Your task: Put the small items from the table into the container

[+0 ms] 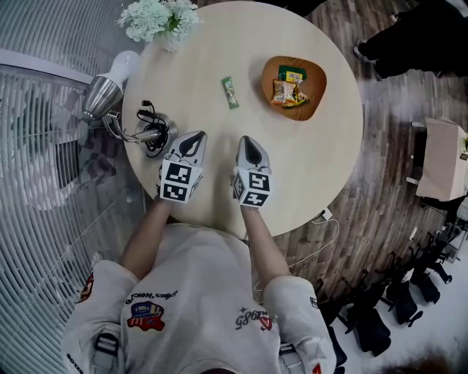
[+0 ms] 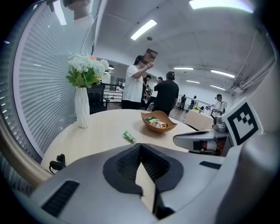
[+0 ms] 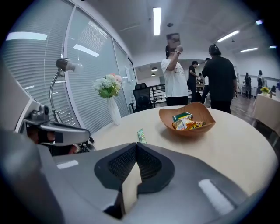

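Both grippers hover side by side over the near edge of the table [image 1: 314, 168]. Left gripper [image 1: 194, 137]: jaws together, nothing between them. Right gripper [image 1: 248, 141]: same, tips pressed shut and empty. A green packet [image 1: 230, 93] lies alone on the tabletop ahead of them, well short of the bowl [image 1: 319, 96]. In the bowl sit several packets [image 1: 287, 92], overlapping, so the count is unclear. The flowers [image 1: 161, 17] are cut off by the top edge. The packet's print is too small to read.
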Demonstrator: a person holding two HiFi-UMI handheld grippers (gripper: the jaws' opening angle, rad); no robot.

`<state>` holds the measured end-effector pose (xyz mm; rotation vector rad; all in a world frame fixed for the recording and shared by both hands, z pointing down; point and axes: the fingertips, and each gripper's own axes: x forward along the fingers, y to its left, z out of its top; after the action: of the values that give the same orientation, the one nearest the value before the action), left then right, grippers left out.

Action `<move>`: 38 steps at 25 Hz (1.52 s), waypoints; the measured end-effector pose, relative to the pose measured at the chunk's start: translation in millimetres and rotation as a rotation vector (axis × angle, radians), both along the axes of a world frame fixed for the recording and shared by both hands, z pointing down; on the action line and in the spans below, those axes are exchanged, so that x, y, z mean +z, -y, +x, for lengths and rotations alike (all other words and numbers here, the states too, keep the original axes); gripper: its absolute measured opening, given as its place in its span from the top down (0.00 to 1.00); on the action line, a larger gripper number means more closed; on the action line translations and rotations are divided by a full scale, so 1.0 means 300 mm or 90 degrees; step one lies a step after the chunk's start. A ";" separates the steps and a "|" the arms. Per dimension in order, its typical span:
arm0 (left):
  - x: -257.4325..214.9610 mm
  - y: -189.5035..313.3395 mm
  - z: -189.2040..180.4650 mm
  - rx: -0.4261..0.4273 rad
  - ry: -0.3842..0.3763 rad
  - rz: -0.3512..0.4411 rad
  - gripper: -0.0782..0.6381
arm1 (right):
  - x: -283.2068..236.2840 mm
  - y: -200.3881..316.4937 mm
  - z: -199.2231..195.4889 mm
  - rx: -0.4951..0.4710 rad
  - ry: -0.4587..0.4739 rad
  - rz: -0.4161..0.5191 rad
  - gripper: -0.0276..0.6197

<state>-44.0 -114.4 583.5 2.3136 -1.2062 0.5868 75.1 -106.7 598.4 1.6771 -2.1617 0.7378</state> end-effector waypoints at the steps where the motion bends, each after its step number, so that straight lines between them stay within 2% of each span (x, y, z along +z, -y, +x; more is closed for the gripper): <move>1: 0.006 -0.003 -0.005 0.000 0.000 -0.001 0.88 | 0.013 -0.017 -0.012 -0.003 0.001 -0.006 0.95; 7: 0.021 -0.001 -0.021 0.009 -0.001 -0.002 0.88 | 0.040 -0.046 -0.053 -0.024 -0.010 -0.016 0.95; 16: 0.038 0.017 -0.046 0.004 -0.002 -0.011 0.88 | 0.057 -0.021 -0.052 -0.019 -0.020 -0.025 0.95; 21: 0.033 0.007 -0.084 -0.005 -0.001 -0.017 0.88 | 0.102 0.091 -0.088 -0.060 -0.033 -0.036 0.95; 24: 0.035 -0.012 -0.100 -0.002 0.002 -0.019 0.88 | 0.146 0.203 -0.111 -0.101 -0.067 -0.044 0.94; 29: 0.016 -0.041 -0.143 -0.011 0.006 -0.016 0.88 | 0.230 0.359 -0.158 -0.151 -0.111 -0.081 0.80; 34: 0.010 -0.040 -0.184 -0.020 0.009 -0.010 0.88 | 0.290 0.465 -0.153 -0.132 -0.152 -0.079 0.61; 38: 0.013 -0.047 -0.232 -0.032 0.018 -0.012 0.88 | 0.367 0.469 -0.156 -0.127 -0.161 -0.110 0.57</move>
<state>-113.6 -100.3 587.3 2.2594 -1.2630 0.6118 28.2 -247.3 708.3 1.3644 -1.9906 0.6016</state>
